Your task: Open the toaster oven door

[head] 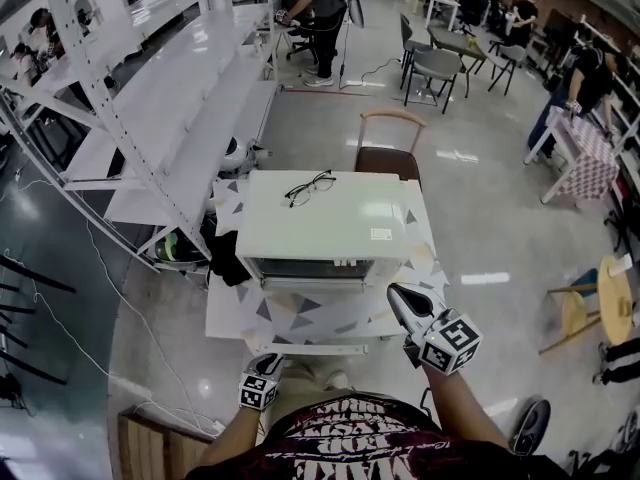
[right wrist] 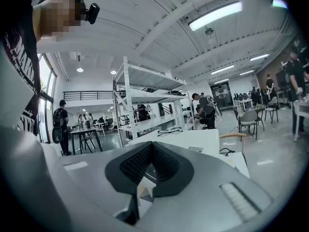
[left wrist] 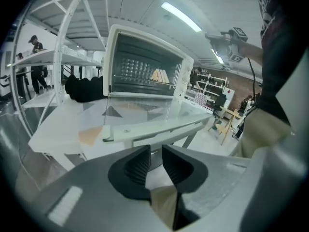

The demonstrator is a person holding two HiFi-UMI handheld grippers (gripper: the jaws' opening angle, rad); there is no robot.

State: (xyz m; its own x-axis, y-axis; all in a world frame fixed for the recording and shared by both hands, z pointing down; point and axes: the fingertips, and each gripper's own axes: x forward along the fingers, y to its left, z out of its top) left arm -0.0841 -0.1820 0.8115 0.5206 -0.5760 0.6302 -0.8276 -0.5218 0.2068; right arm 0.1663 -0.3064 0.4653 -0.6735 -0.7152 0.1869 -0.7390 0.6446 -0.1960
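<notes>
A white toaster oven [head: 330,218] sits on a white worktop [head: 225,313] patterned with triangles. Its glass door [left wrist: 145,112] already lies folded down flat. The door's handle [left wrist: 154,132] runs left to right, just ahead of and above the left claw [left wrist: 155,164], which is slightly spread and empty. The right claw [right wrist: 150,163] is pressed together and farther away, raised off the oven's front right corner. Spectacles [head: 310,187] rest on the oven top beside a small label [head: 380,234], too small to read.
</notes>
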